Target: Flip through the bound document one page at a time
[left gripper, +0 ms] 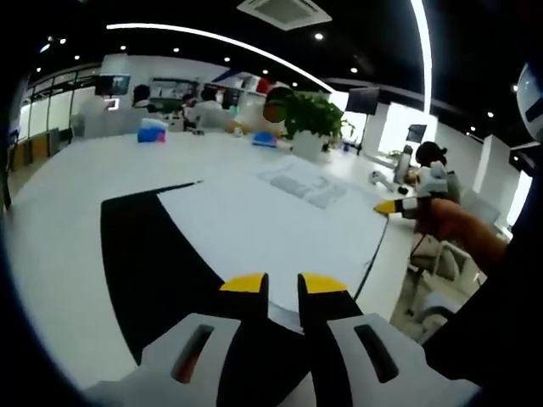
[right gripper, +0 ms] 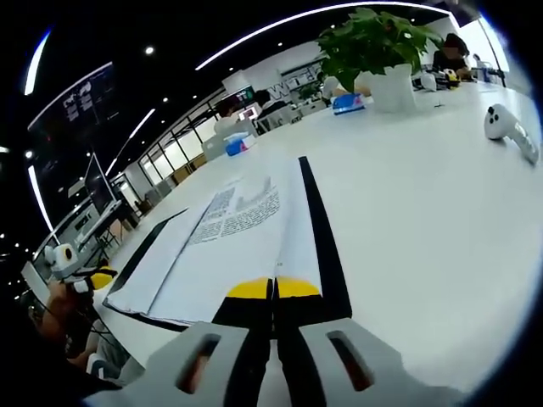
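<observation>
In the left gripper view my left tool [left gripper: 282,282] sits at bottom centre with its jaws apart and nothing between them, poised over the near edge of the bound document [left gripper: 280,220], I think ready to steady the stack. The right tool [left gripper: 386,206] shows at mid right. In the right gripper view my right tool [right gripper: 273,288] at bottom centre looks pressed closed on the edge of the top page [right gripper: 246,246], raised off the pages below, presumably to turn it. The white surface [right gripper: 407,195] carries a potted plant [right gripper: 373,47] at top right in an open office.
</observation>
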`<state>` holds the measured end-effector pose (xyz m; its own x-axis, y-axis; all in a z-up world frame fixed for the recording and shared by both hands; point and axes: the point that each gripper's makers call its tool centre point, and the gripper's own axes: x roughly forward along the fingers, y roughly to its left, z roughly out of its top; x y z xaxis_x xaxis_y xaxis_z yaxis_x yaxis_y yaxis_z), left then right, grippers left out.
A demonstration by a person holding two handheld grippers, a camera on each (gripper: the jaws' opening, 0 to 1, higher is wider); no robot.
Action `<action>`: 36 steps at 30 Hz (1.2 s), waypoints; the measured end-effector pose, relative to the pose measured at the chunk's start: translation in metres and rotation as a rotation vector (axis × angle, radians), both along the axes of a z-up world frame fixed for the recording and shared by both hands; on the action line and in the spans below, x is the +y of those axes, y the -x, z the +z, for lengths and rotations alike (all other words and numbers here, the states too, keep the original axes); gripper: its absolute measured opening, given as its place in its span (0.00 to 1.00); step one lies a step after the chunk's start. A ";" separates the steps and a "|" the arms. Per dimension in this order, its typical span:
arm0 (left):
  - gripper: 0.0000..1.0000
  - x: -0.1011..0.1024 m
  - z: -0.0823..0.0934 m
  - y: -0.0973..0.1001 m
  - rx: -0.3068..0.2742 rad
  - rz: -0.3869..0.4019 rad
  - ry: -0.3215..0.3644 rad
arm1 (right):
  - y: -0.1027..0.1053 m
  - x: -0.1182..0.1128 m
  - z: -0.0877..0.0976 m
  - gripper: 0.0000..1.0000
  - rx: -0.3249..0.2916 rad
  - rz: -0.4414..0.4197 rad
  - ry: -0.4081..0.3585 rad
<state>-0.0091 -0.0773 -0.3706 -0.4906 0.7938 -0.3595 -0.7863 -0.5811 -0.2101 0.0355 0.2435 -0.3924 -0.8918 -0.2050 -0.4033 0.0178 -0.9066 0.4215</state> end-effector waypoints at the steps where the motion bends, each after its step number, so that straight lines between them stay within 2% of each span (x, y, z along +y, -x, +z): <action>1: 0.14 0.000 0.000 0.000 0.002 -0.001 0.002 | 0.000 0.000 0.000 0.02 0.002 0.003 -0.008; 3: 0.13 -0.001 0.002 0.002 0.005 0.001 -0.013 | 0.000 -0.001 0.000 0.02 0.004 0.005 -0.025; 5: 0.11 0.003 0.012 0.001 0.009 -0.001 -0.090 | 0.000 -0.001 0.000 0.02 0.004 0.009 -0.039; 7: 0.07 0.001 0.011 0.001 -0.002 0.004 -0.091 | 0.000 0.000 0.000 0.02 -0.002 0.013 -0.020; 10: 0.07 -0.002 0.003 0.002 -0.009 0.006 -0.056 | 0.000 -0.001 0.000 0.02 -0.013 0.026 -0.006; 15: 0.09 -0.004 0.007 0.002 0.003 0.004 -0.083 | 0.000 -0.001 -0.001 0.02 -0.019 0.028 0.001; 18: 0.11 -0.008 0.006 0.001 0.009 0.005 -0.080 | -0.001 0.000 0.000 0.02 0.000 -0.007 0.028; 20: 0.14 -0.015 0.001 0.000 0.036 0.002 -0.031 | -0.001 -0.001 0.000 0.02 0.021 -0.001 0.012; 22: 0.22 -0.015 0.008 -0.003 0.112 -0.039 -0.014 | -0.001 -0.002 0.001 0.02 0.029 -0.001 0.003; 25: 0.24 -0.013 0.019 -0.011 0.232 -0.130 0.040 | 0.000 -0.002 0.001 0.02 0.017 -0.006 -0.018; 27: 0.25 -0.011 0.021 -0.016 0.280 -0.177 0.079 | 0.000 -0.001 0.000 0.02 0.006 -0.009 -0.019; 29: 0.28 -0.006 0.028 -0.015 0.327 -0.185 0.083 | 0.000 0.000 0.000 0.02 -0.003 -0.015 -0.001; 31: 0.34 0.000 0.032 -0.015 0.328 -0.187 0.046 | 0.000 0.001 0.000 0.02 -0.007 -0.019 0.014; 34: 0.41 0.004 0.032 -0.011 0.280 -0.159 -0.014 | 0.000 -0.001 0.000 0.02 -0.005 -0.023 0.006; 36: 0.41 0.003 0.031 -0.010 0.266 -0.152 -0.035 | 0.000 -0.002 0.000 0.02 -0.006 -0.029 -0.005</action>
<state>0.0006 -0.0745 -0.3397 -0.4388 0.8748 -0.2054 -0.8936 -0.4489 -0.0030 0.0359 0.2418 -0.3923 -0.8947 -0.1775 -0.4100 -0.0109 -0.9088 0.4172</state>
